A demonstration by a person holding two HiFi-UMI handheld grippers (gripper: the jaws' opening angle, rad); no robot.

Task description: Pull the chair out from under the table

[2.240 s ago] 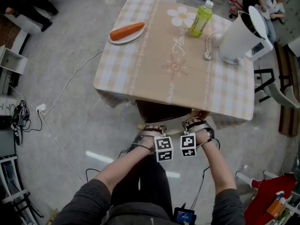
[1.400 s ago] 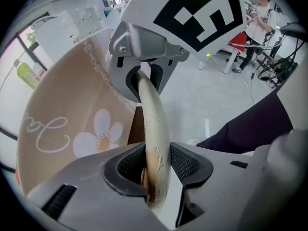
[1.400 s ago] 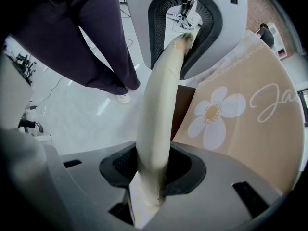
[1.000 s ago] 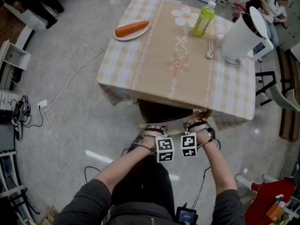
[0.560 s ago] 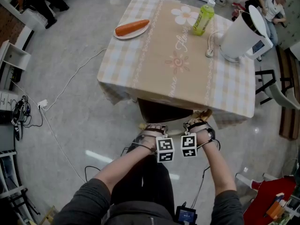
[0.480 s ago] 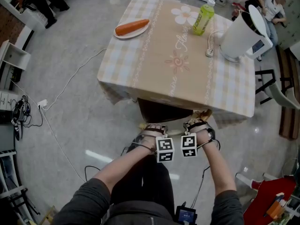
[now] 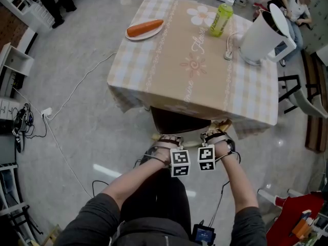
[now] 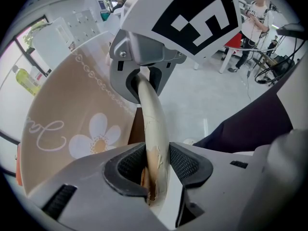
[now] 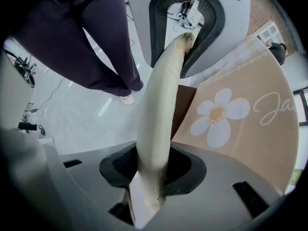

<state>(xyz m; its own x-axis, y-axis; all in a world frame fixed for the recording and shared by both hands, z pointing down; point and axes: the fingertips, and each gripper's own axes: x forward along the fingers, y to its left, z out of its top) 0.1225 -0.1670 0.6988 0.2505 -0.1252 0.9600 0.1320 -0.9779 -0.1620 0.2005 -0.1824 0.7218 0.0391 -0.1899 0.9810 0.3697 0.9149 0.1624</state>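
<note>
The table (image 7: pixel 195 76) fills the far middle, and the chair (image 7: pixel 177 121) sits tucked under its near edge. The left gripper (image 8: pixel 156 165) and right gripper (image 9: pixel 154 165) clamp its pale rail (image 8: pixel 150 114) side by side. The grasp looks made; next comes an even pull nearward. Far right is an open-lidded kettle (image 7: pixel 261 37), contents unseen. Far left, a plate (image 7: pixel 130 37) bears a carrot (image 7: pixel 145 28).

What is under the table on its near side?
A chair: its dark seat shows partly below the tablecloth edge, and its cream back rail is clamped by the left gripper and right gripper. Its legs and the seat's far part are covered by the cloth.
</note>
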